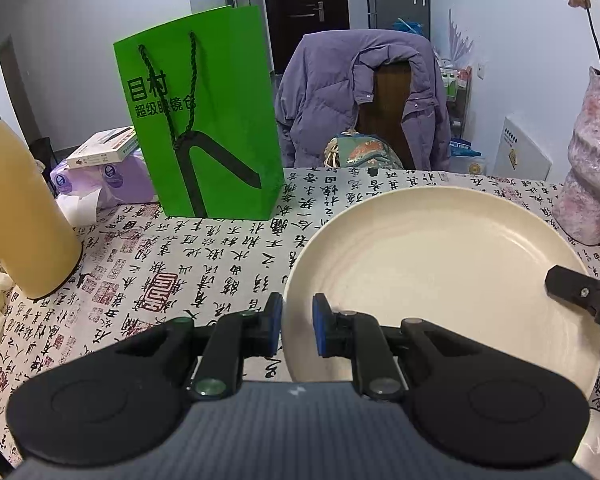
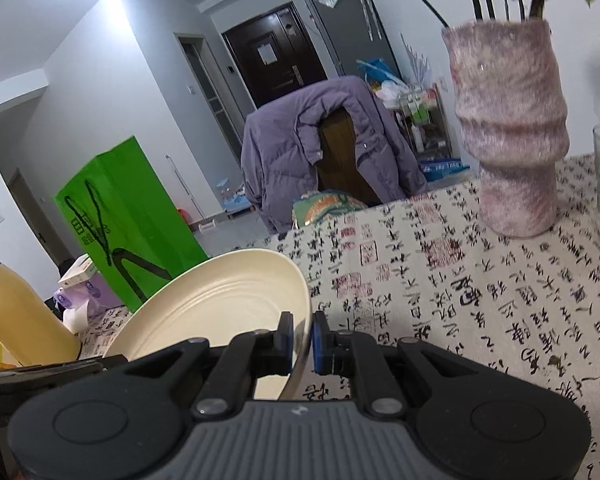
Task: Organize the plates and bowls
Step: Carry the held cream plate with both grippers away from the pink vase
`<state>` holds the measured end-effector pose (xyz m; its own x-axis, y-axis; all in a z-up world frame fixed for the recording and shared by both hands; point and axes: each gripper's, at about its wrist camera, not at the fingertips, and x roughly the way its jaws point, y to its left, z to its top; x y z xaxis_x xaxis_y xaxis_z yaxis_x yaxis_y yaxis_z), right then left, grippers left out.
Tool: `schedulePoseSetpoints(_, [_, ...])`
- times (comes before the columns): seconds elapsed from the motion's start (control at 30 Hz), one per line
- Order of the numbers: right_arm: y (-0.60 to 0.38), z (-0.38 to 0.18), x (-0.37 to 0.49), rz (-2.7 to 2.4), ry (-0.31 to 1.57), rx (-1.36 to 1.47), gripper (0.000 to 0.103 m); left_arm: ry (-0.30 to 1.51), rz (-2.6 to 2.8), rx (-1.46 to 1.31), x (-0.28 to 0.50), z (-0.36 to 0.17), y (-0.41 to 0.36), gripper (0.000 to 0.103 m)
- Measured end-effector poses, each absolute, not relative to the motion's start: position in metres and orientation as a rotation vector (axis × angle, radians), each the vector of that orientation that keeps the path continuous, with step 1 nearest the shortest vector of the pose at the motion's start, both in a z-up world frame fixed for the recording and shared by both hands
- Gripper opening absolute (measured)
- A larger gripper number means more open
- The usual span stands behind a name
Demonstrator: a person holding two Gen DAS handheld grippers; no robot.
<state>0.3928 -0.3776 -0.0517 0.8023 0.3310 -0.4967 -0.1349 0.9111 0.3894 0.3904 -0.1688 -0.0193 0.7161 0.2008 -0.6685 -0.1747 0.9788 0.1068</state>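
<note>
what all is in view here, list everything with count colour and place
plate: 1, cream, held over the table between both tongs
tablecloth: 1, white with black and red calligraphy, covers the table
paper bag: 1, green, stands at the far left of the table
bottle: 1, yellow, left edge of the table
vase: 1, mottled pink, far right of the table, holds stems
jacket: 1, purple, draped on the chair behind the table
tissue pack: 1, lilac, left of the bag
door: 1, dark, back wall
left tongs: 1, black with blue pads, shut on the plate's left rim
right tongs: 1, black with blue pads, shut on its right rim
</note>
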Motion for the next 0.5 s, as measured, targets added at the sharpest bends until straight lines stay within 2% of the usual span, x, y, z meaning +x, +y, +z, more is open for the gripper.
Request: schedulePoseSetpoints(0.5, [-0.354, -0.025, 0.362, 0.257, 0.528, 0.302, 0.01, 0.712, 0.199, -0.005, 0.367, 0.003, -0.144, 0.017])
